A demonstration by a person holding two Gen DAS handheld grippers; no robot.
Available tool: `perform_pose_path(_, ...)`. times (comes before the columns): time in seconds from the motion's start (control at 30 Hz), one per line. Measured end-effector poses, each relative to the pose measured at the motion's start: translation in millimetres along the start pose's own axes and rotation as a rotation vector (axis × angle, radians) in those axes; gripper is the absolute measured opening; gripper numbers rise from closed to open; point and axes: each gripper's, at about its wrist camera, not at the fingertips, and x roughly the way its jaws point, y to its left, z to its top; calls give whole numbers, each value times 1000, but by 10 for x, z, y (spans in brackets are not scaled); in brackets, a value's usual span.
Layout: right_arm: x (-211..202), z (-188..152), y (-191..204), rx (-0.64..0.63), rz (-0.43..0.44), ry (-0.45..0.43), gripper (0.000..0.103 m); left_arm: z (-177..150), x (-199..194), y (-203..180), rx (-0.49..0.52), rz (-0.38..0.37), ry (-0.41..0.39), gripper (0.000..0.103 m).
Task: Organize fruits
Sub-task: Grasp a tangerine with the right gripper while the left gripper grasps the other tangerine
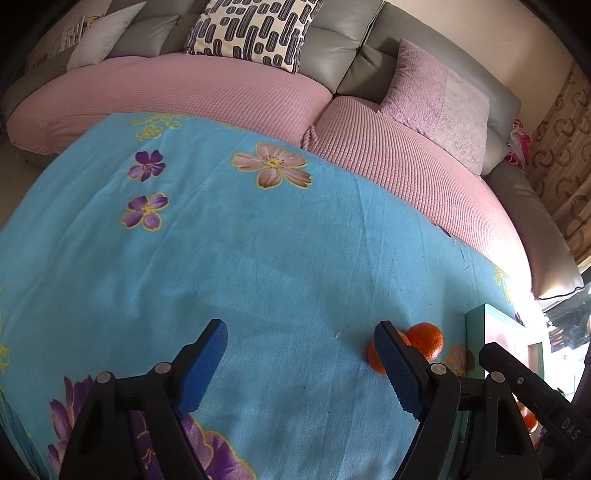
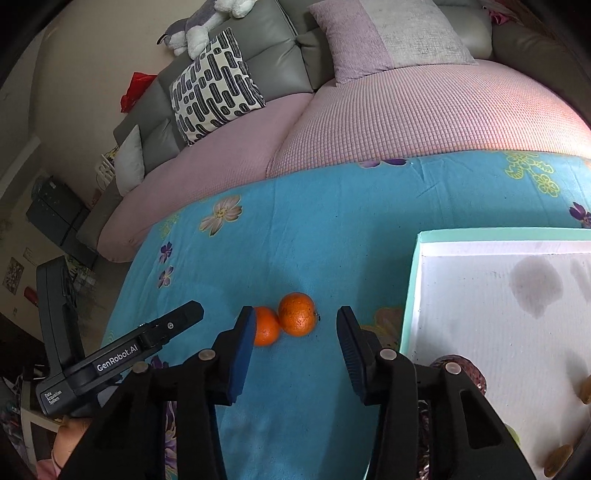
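Two oranges lie touching on the blue flowered cloth [image 2: 332, 229]. In the right wrist view the larger orange [image 2: 297, 314] sits just ahead of my right gripper [image 2: 295, 345], which stands open; the smaller orange [image 2: 266, 326] is partly behind its left pad. In the left wrist view the same oranges [image 1: 426, 339] show beside the right pad of my left gripper [image 1: 301, 356], open over bare cloth with nothing between its pads. A white tray with a mint-green rim [image 2: 412, 280] sits to the right of the oranges.
A grey sofa with a pink cover [image 1: 221, 88] runs along the far edge of the cloth, with patterned [image 1: 255, 29] and pink [image 1: 439, 103] cushions. Brownish round items [image 2: 559, 458] lie at the tray's near right corner. The other gripper's body [image 2: 122, 354] shows at left.
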Motion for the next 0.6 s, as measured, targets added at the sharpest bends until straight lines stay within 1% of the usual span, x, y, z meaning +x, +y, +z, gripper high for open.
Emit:
perform_pose_path(0.1,152,8,55,-19,1,27,43,12,-3,80,-12,8,-8,83)
perform_pose_path(0.23,297,37,113,-32,-2,38,42,22,-4,149,-21,8,-18,83)
perform_pose_path(0.3,387,41,117,-38,-15,56,38,24,10,181,-29,9,-19,83)
perform_pose_path(0.4,427,43,92,-45,-44,47,37,18,22,221,-35,8,-19,83)
perform_pose_path(0.47,471,37,47,-28,-33,60,36,6,37,239,-39,5,-17,83)
perform_pose_path(0.6,539,-2,27,-31,-48,67,33,-19,81,242,-43,-5,-6,83)
